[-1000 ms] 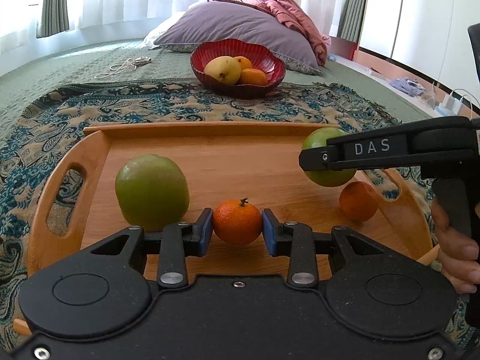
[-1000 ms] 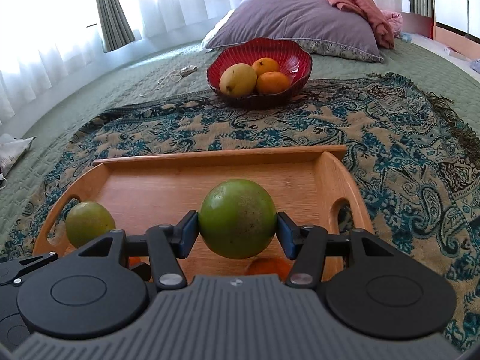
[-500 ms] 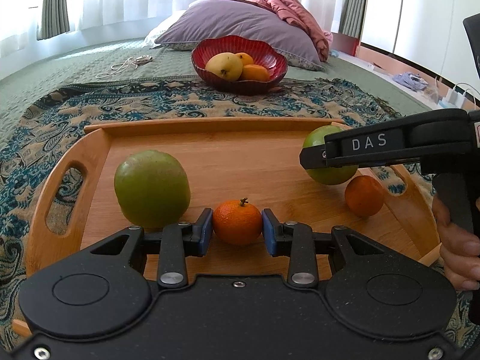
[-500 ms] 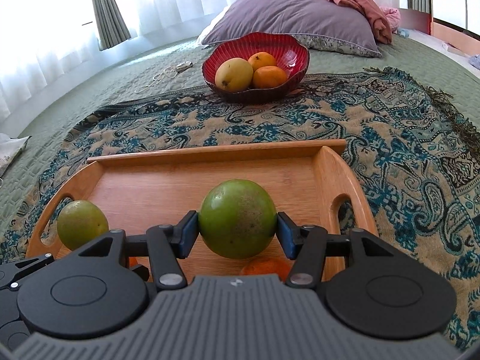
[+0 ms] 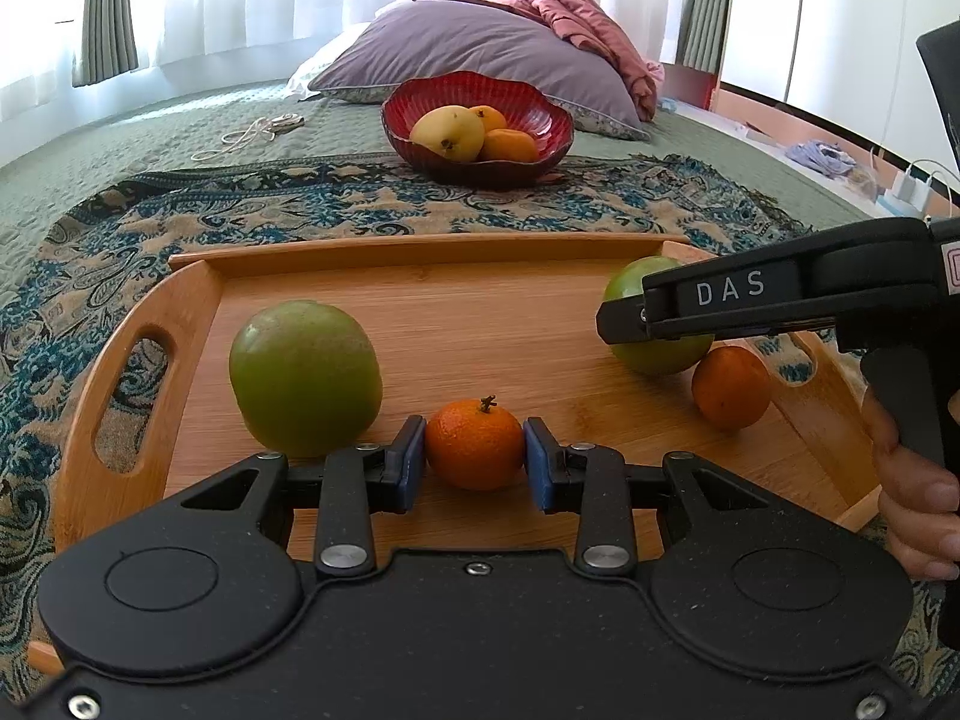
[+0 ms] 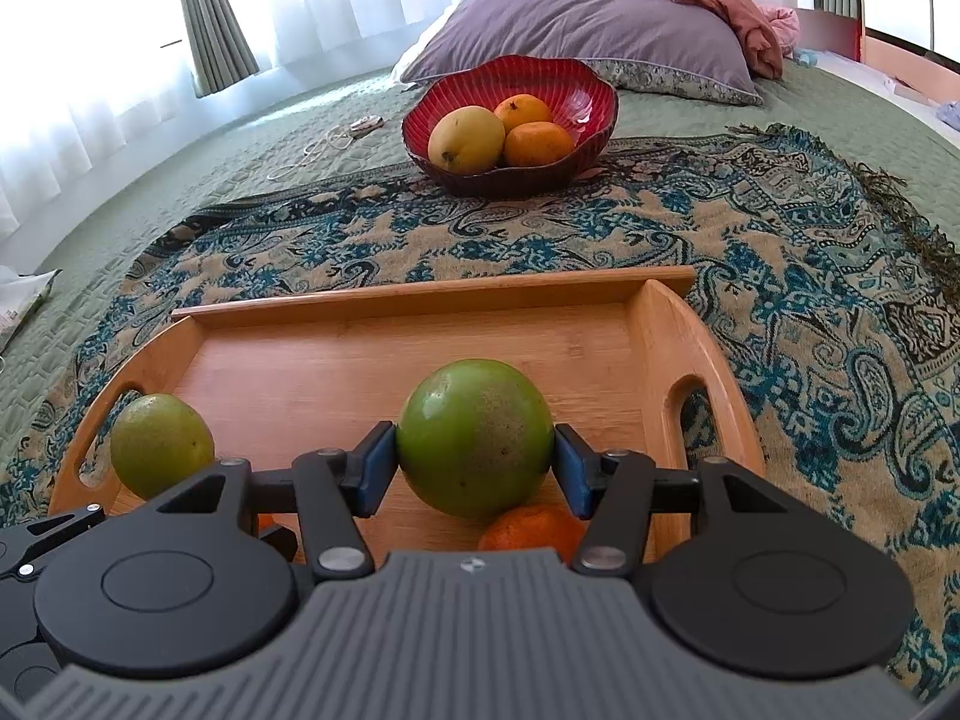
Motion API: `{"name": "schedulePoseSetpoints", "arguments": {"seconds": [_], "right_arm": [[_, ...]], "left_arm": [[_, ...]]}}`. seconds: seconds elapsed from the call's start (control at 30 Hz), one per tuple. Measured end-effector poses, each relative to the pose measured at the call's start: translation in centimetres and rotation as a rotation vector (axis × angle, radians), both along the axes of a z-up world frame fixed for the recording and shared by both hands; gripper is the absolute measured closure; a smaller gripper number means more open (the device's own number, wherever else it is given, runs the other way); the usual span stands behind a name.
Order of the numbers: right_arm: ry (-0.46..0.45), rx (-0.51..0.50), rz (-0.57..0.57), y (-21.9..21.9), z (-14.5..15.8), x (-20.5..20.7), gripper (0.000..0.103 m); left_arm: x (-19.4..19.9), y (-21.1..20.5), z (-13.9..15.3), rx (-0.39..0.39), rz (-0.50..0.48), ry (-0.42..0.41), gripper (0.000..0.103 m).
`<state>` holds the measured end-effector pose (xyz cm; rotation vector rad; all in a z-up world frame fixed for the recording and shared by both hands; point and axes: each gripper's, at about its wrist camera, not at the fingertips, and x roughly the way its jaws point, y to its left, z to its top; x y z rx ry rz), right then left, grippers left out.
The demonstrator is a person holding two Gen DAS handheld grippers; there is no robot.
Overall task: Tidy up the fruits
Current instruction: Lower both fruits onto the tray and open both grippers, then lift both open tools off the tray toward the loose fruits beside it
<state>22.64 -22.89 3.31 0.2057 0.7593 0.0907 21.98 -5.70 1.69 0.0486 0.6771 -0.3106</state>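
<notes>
Fruit counts four on the wooden tray: two green, two orange. Nearest, the left gripper clamps a stemmed tangerine between its blue pads, beside a loose green fruit. The right gripper grasps the second green fruit, a second tangerine below it. Farther off on the patterned blanket, one red bowl holds three: one yellow mango, two oranges.
</notes>
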Motion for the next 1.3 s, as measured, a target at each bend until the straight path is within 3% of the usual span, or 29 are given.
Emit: {"name": "schedulePoseSetpoints", "arguments": {"seconds": [0.7,0.93,1.3], "right_arm": [[-0.006,-0.020,0.003,0.4,0.0,-0.4,0.041],[-0.050,-0.035,0.012,0.4,1.0,-1.6,0.026],[-0.136,-0.082,0.039,0.2,2.3,-5.9,0.019]], "left_arm": [[-0.3,0.0,0.1,0.016,-0.004,0.009,0.070],[-1.2,0.4,0.6,0.029,-0.021,0.016,0.069],[-4.6,1.8,2.9,0.019,-0.048,-0.042,0.057]]}}
